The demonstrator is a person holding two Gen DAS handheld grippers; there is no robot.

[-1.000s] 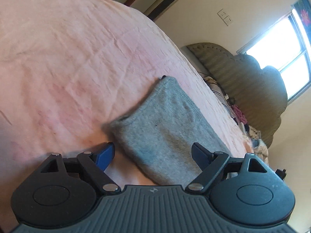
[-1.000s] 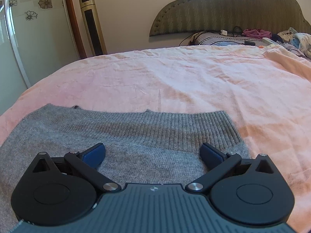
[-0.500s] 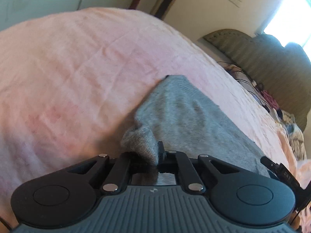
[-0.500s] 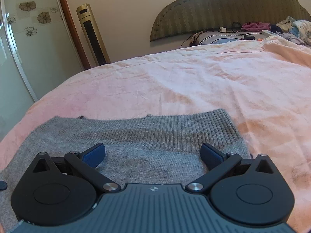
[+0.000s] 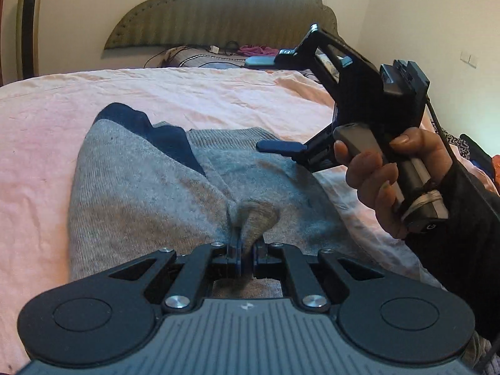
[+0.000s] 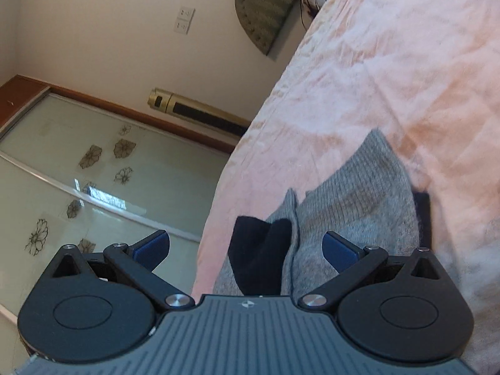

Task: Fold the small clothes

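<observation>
A grey knitted garment with a dark navy inner part lies on the pink bedsheet. My left gripper is shut on a bunched fold of the grey knit and holds it over the garment's middle. My right gripper is open and empty, tilted sideways above the garment; it also shows in the left wrist view, hand-held over the garment's right edge. The navy part lies between its open fingers.
A padded olive headboard with pillows and loose clothes is at the bed's far end. A gold tower fan and a glass sliding door stand beside the bed. The bed's edge runs just left of the garment.
My left gripper, shut on the garment's end, has carried it over the rest, exposing the navy inside. My right gripper has lifted and rolled sideways, still open.
</observation>
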